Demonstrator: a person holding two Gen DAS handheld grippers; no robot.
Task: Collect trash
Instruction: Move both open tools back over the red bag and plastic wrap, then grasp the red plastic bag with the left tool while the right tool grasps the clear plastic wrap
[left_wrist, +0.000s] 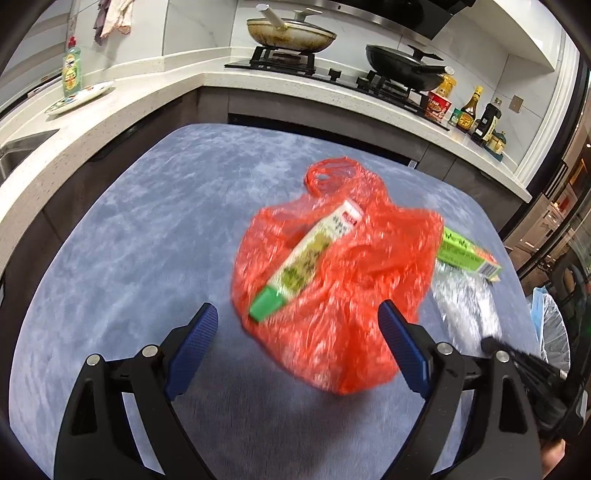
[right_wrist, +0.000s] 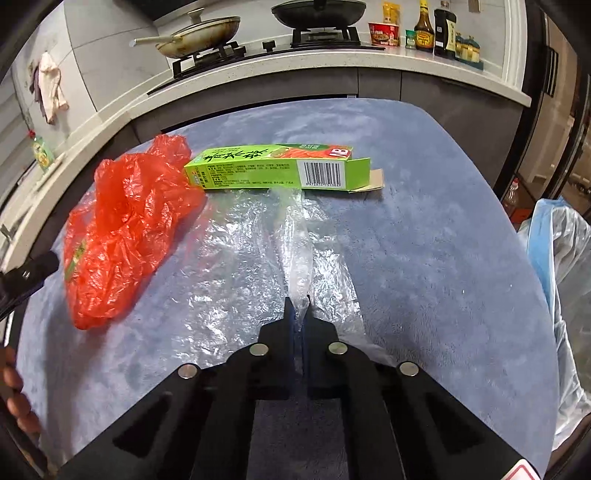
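The right gripper is clamped shut on a pinched ridge of the clear bag, which otherwise lies flat and crinkled on the blue cloth. The left gripper stands wide open with nothing pressed between its blue pads; in its blurred view the near end of the red bag sits between and just beyond the fingertips, and whether a pad touches it I cannot tell.

The red bag is crumpled on the cloth, left of the clear bag and overlapping its edge. A tube with a green cap lies slantwise on top of it, cap toward the left gripper. Just beyond the clear bag, touching the red bag's far side, a green box lies on its side with its end flap open, barcode facing up.

At the right edge of the cloth a pale blue bin bag hangs open.

Farther back runs a counter with a stove holding two pans, sauce bottles at the right end, and a dish-soap bottle beside a plate at the left.
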